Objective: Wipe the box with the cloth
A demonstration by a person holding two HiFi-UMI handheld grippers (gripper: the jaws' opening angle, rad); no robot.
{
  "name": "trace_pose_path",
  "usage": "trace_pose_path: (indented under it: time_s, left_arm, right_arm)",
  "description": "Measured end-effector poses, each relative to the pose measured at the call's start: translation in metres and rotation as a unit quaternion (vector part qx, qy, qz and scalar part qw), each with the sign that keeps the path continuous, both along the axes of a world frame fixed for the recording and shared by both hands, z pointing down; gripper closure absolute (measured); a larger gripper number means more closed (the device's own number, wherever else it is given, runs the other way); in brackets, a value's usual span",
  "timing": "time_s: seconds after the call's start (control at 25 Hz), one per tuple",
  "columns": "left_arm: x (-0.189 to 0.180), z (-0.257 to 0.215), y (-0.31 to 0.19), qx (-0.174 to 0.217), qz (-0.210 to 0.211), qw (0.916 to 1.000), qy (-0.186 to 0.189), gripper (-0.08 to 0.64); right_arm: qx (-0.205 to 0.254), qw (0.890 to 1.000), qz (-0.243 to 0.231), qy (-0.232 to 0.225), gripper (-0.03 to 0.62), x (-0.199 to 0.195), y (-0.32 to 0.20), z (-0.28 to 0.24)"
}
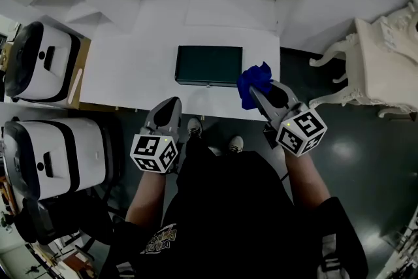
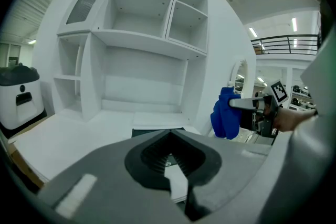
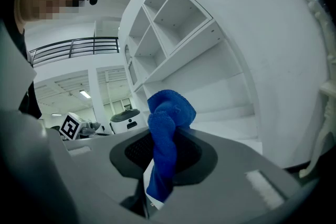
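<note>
A dark green flat box [image 1: 209, 65] lies on the white desk [image 1: 130, 75], near its front edge. My right gripper [image 1: 256, 92] is shut on a blue cloth [image 1: 253, 82], held just off the box's right end, above the desk's front right corner. In the right gripper view the cloth [image 3: 165, 136] bunches up out of the shut jaws. My left gripper [image 1: 171, 106] is shut with nothing in it and hangs in front of the desk's edge, short of the box. From the left gripper view, the box's top [image 2: 152, 131] shows just past the jaws, with the cloth [image 2: 226, 113] at the right.
White shelving [image 2: 136, 34] rises behind the desk. Two white and black machines [image 1: 42, 62] [image 1: 55, 153] stand to the left. An ornate white table [image 1: 385, 62] stands to the right on the dark floor. The person's shoes [image 1: 235, 142] are under the desk edge.
</note>
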State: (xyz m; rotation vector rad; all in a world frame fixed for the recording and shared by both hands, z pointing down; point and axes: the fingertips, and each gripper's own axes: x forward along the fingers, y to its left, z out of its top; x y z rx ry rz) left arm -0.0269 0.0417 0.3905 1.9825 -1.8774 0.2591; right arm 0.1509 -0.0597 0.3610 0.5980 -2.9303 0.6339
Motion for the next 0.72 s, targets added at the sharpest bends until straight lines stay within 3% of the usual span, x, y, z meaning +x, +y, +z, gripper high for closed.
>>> trace_pose_path:
  time_s: [0.32, 0.72]
  left_arm:
    - [-0.001, 0.006, -0.027, 0.004, 0.049, 0.9988, -0.003, 0.56]
    - [-0.05, 0.03, -0.052, -0.023, 0.078, 0.9965, 0.018, 0.558]
  right_arm:
    - [0.002, 0.999, 0.043, 0.006, 0.491, 0.004, -0.005, 0.006]
    - [0.003, 0.996, 0.083, 0.022, 0.491, -0.036, -0.021, 0.004]
